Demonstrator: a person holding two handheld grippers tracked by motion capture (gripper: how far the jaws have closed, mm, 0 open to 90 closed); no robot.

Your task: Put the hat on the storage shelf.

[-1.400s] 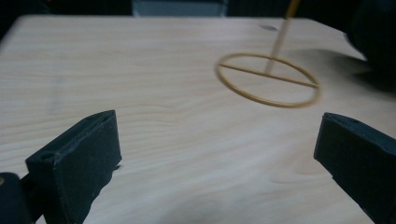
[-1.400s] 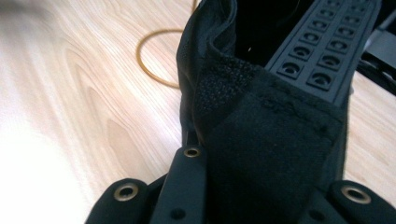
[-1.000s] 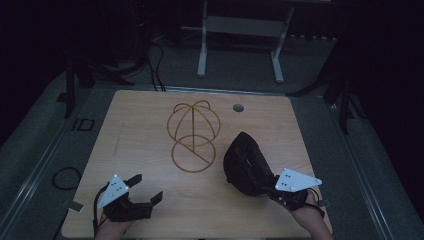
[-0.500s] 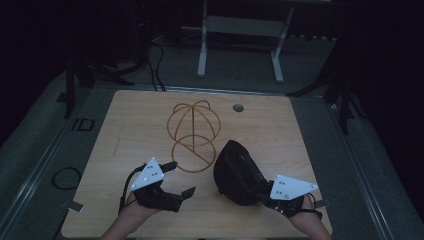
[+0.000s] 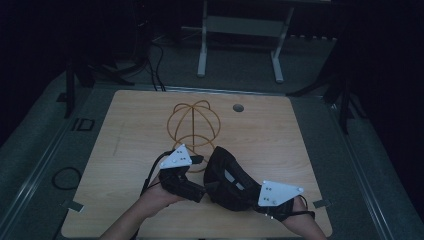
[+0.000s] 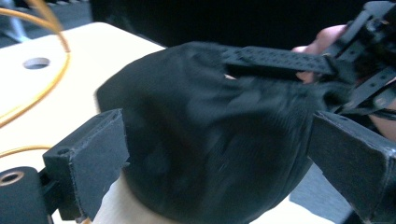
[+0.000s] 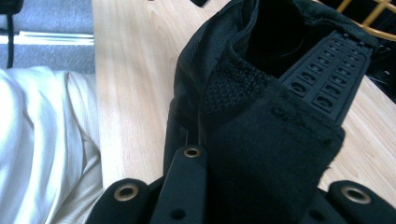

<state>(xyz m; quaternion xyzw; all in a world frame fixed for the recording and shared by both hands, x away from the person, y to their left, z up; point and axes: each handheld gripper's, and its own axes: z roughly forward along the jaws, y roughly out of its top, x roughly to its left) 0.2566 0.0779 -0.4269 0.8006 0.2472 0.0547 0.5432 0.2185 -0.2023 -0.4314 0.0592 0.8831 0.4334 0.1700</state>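
A black cap lies low over the near middle of the wooden table. My right gripper is shut on the cap's rear strap and fabric, close in the right gripper view. My left gripper sits just left of the cap. In the left gripper view its jaws stand wide open on either side of the cap's rounded crown. Whether they touch the fabric I cannot tell. A golden wire stand rises just behind the cap.
A round cable hole sits near the table's far edge. A metal frame and cables stand on the dark floor beyond. The person's pale clothing shows at the left of the right gripper view.
My left gripper has swung right from the near left corner up to the cap. The right gripper has carried the cap a little left and nearer.
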